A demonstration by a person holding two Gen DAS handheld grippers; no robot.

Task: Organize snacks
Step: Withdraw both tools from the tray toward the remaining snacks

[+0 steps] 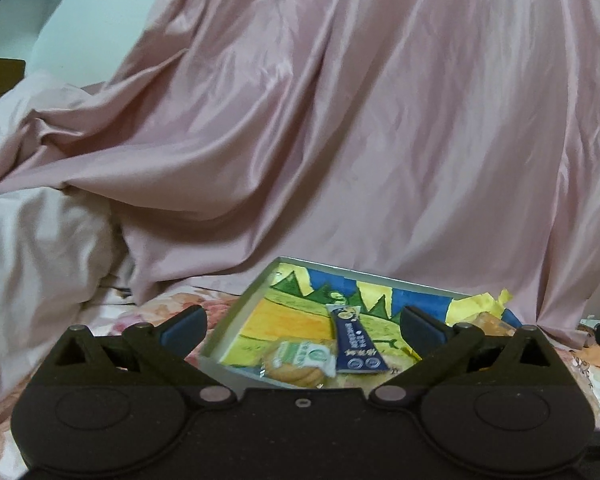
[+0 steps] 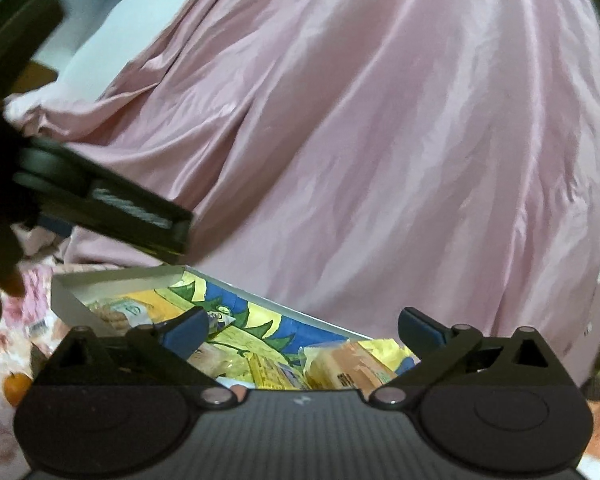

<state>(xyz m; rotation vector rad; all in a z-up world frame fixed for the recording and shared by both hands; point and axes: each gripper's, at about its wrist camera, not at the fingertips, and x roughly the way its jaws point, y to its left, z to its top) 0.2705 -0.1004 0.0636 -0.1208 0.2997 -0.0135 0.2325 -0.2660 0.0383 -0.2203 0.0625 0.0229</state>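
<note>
Both my jaws stand wide apart with nothing between them: my left gripper (image 1: 302, 322) and my right gripper (image 2: 303, 326) are each released and hang just above the shallow grey-rimmed cardboard tray with a painted yellow, green and blue landscape on its floor (image 1: 236, 312). That suits a tray meant to gather the snacks in one place. From my left view, a clear-wrapped round biscuit pack with a green and white label (image 1: 300, 362) lies near the tray's near edge, and just beside it, touching or nearly so, a slim dark-blue sachet with gold lettering (image 1: 354, 344) lies lengthwise on the painted floor. From my right view, a peach-orange flat packet with a barcode (image 2: 350, 364) and a yellow printed wrapper (image 2: 268, 372) sit at the tray's other end, crowded together. A small orange fruit (image 2: 16, 386) rests outside the tray on the floral bedsheet (image 2: 4, 416), and I judge it may be left to collect. Pink satin drapery (image 1: 380, 120) hangs behind the tray.
</note>
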